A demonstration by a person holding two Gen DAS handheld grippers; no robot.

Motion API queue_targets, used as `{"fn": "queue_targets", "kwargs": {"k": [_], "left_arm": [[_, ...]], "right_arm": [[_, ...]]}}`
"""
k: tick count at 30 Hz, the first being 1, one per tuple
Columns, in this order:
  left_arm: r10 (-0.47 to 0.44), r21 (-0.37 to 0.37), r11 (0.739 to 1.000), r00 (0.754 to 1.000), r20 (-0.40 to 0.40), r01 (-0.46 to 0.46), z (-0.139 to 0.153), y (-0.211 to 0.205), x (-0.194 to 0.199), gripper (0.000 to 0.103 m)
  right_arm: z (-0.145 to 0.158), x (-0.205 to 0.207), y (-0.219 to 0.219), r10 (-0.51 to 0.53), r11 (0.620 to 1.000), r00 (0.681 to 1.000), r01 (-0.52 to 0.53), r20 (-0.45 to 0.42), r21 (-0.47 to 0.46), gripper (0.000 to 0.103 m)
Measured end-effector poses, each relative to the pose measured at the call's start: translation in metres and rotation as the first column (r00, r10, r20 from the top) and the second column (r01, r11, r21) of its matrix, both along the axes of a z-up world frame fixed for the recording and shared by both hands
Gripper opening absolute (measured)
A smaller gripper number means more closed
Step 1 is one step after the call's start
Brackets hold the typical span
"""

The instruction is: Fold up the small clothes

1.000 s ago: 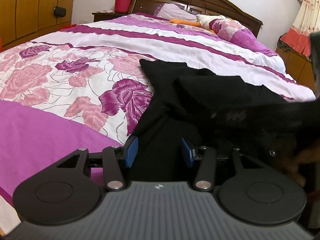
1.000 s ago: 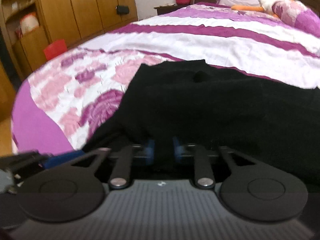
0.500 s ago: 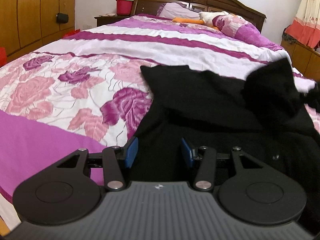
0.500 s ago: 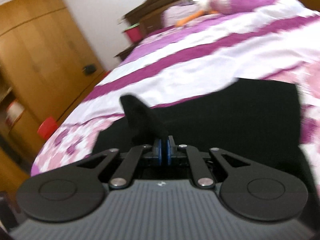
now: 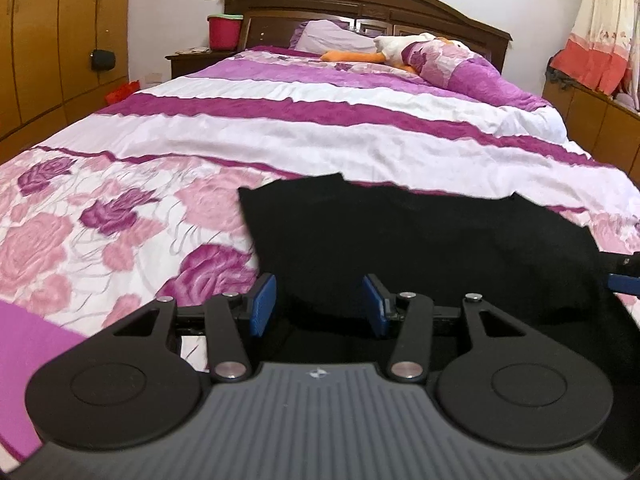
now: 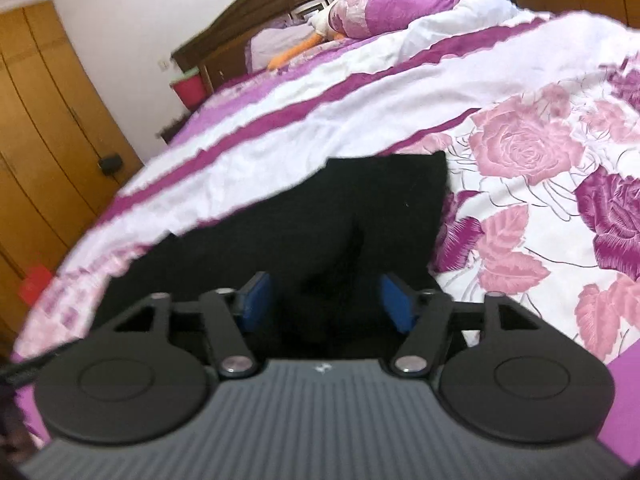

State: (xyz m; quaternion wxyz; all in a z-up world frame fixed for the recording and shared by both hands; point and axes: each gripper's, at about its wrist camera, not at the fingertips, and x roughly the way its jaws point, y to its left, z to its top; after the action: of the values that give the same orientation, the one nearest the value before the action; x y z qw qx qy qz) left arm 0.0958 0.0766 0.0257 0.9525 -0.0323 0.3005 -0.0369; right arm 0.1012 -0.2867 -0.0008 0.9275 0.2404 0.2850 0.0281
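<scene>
A black garment (image 5: 420, 248) lies spread on the floral bedspread near the foot of the bed; it also shows in the right wrist view (image 6: 332, 224). My left gripper (image 5: 318, 306) is open and empty, its blue pads over the garment's near left part. My right gripper (image 6: 326, 300) is open and empty over the garment's near right part. A blue pad of the right gripper (image 5: 624, 282) shows at the right edge of the left wrist view.
The bed (image 5: 320, 128) has a pink and purple quilt, pillows and a plush duck (image 5: 384, 50) by the wooden headboard. A red bucket (image 5: 224, 32) stands on a nightstand. Wooden wardrobes (image 5: 48, 40) line the left wall. A cabinet and curtain stand at right.
My right gripper held a fold of the black garment, carried it to the right and has opened. The garment now lies flatter. My left gripper stayed open.
</scene>
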Motion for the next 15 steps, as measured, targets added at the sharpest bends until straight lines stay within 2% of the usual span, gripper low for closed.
{"fn": "queue_targets", "kwargs": {"k": [2, 3, 8, 11, 15], "left_arm": [[-0.006, -0.005, 1.0, 1.0, 0.005, 0.006, 0.002, -0.005, 0.007, 0.054], [-0.008, -0.007, 1.0, 1.0, 0.006, 0.008, 0.003, -0.007, 0.011, 0.054], [-0.021, -0.032, 0.999, 1.0, 0.015, 0.022, 0.003, -0.017, 0.028, 0.054], [-0.029, -0.048, 0.998, 0.999, 0.022, 0.03, 0.0, -0.019, 0.035, 0.054], [-0.039, -0.072, 0.997, 0.998, 0.039, 0.041, -0.005, -0.026, 0.041, 0.054]], "right_arm": [[0.002, 0.006, -0.008, 0.01, 0.999, 1.0, -0.01, 0.012, 0.051, 0.066], [0.003, 0.012, -0.008, 0.016, 0.999, 1.0, -0.017, 0.017, 0.046, 0.066], [-0.013, 0.05, 0.004, 0.002, 0.996, 0.999, -0.006, -0.04, -0.086, 0.065], [-0.026, 0.061, 0.013, 0.008, 0.995, 0.999, -0.013, -0.051, -0.102, 0.065], [-0.023, 0.058, 0.027, 0.067, 0.993, 0.998, -0.068, -0.011, -0.099, 0.064]]}}
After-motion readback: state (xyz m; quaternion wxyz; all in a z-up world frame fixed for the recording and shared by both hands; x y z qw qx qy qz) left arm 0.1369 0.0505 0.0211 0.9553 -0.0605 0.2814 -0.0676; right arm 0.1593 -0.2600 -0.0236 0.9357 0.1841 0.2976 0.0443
